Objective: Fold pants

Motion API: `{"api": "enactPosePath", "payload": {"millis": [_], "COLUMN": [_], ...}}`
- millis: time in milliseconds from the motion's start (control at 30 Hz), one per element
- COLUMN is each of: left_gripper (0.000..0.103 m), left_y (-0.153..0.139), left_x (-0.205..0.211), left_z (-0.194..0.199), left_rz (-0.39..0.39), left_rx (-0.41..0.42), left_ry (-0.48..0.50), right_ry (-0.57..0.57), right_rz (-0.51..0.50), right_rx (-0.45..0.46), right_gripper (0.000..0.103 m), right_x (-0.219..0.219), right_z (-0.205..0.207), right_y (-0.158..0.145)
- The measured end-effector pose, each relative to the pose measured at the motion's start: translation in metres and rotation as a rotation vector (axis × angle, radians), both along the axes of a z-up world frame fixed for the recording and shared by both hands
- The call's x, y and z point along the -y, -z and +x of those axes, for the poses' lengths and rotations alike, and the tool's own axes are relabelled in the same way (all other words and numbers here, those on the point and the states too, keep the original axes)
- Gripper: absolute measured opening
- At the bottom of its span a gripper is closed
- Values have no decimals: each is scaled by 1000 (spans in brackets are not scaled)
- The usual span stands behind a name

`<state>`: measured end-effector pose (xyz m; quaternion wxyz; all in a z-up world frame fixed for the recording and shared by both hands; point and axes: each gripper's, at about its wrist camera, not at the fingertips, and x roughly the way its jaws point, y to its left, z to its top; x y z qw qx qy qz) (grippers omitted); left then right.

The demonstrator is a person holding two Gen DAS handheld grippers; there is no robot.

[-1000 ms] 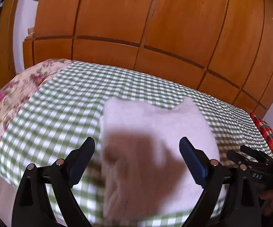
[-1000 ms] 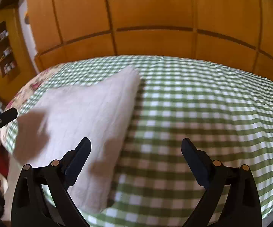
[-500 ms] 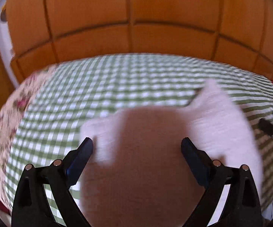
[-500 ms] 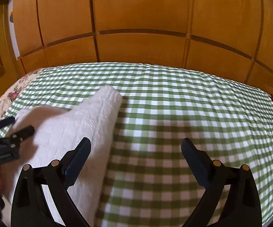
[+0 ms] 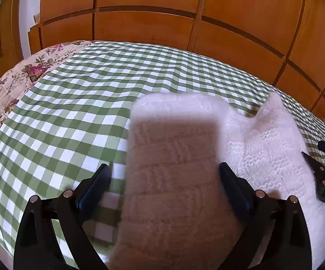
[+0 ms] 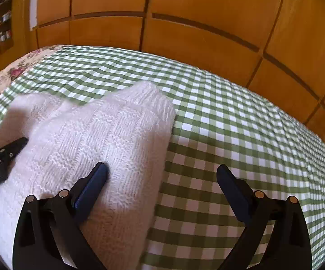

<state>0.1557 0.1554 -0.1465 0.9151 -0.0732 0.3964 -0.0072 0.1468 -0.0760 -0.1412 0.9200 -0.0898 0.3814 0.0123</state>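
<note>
Jaws wide above white pants [image 6: 90, 148]

The left gripper [image 5: 164, 175] stands wide open around white knitted pants [image 5: 263, 148] on a green-checked bedspread [image 5: 72, 112].

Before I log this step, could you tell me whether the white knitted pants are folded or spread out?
Folded, apparently: the white knitted pants lie as a thick, compact bundle on the checked bedspread; layers cannot be counted.

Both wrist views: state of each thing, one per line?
white knit pants: lying on the bed, two leg ends pointing away.
left gripper: open, one leg between its jaws.
right gripper: open, nothing gripped.
green checked bedspread: spread out, lightly wrinkled.
wooden wardrobe doors: closed.
</note>
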Motion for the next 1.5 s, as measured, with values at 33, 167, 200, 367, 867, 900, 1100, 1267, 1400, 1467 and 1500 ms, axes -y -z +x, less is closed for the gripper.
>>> {"api": "enactPosePath", "payload": {"millis": [33,167,200,367,867,900,1100,1267,1400,1467,1500], "left_gripper": [97,98,98,99,101,101,101,101,101,101,101], "left_y": [1,-1,-2,-6,-8,-7,1,7,9,11,12], "left_x": [-1,-5,-5,-10,-22,-24,-31,-40,-44,-47,-49], "left_z": [1,-1,-3,-15,-54,-55,-60,-60,-57,-55,-52], "left_rz": [-14,-46,-55,-121,-240,-257,-353,-434,-471,-495,-504], "left_rx": [-5,6,8,5,-2,-7,-40,-52,-61,-70,-73], "left_ry": [-4,-5,-9,-44,-14,-9,41,53,80,85,87], "right_ry": [6,42,49,68,54,52,18,0,13,14,7], "right_rz": [12,72,81,109,244,255,401,655,827,866,873], "right_rx": [-4,19,24,31,26,22,-49,-145,-213,-221,-217], "right_gripper": [98,99,99,99,99,99,99,99,99,99,99], "right_x": [2,10,11,17,29,30,43,64,73,76,76], "right_z": [1,-7,-9,-17,-58,-60,-70,-69,-67,-67,-67], "right_y": [1,1,0,-8,-20,-20,-10,11,30,35,36]}}
